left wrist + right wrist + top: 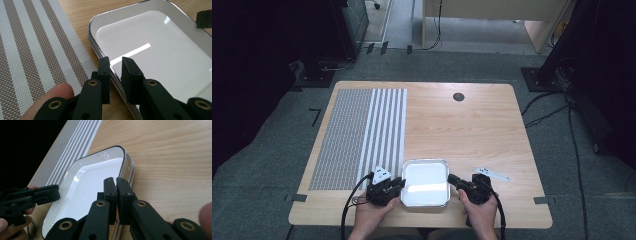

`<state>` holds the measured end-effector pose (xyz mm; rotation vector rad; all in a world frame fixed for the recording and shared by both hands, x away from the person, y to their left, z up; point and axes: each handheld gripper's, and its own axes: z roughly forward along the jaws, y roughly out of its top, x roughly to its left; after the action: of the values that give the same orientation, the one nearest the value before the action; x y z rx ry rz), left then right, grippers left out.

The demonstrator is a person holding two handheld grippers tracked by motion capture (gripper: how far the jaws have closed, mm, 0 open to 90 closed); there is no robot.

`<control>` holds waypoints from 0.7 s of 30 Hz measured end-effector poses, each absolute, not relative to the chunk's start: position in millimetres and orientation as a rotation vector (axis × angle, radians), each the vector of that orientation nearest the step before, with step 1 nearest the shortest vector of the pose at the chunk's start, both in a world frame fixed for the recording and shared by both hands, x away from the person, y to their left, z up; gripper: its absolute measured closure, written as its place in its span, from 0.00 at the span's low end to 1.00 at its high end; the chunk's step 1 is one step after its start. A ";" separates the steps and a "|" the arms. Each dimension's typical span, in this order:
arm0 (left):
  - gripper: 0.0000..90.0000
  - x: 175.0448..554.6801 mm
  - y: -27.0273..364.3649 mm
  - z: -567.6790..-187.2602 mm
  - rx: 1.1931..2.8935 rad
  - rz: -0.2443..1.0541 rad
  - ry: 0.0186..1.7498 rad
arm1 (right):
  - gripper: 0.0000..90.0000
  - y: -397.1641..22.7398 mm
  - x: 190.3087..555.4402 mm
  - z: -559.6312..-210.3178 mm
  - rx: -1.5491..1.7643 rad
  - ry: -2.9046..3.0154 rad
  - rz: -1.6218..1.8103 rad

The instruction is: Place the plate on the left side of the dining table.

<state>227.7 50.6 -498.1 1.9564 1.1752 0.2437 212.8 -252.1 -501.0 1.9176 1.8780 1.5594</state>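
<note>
Tray rim pinched by both grippers' fingers, left gripper, right gripper, striped mat beside.

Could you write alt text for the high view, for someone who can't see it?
A person's two hands hold black grippers, left gripper and right gripper, at opposite sides of a white tray near the front edge of a wooden table. A striped placemat lies to its left.

No legible text, label or number on the tray, mat or table
</note>
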 end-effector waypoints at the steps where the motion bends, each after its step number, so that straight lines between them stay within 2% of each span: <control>1: 0.86 227.6 50.5 -498.1 1.957 0.243 1.175 | 0.99 -252.0 212.2 -499.7 1.912 1.873 1.557; 21: 0.79 228.2 52.9 -494.7 1.922 0.214 1.154 | 0.99 -259.1 208.9 -496.1 1.945 1.793 1.521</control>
<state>228.2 52.9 -494.7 1.9217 1.1543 0.2144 208.9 -259.1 -496.1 1.9448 1.7929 1.5212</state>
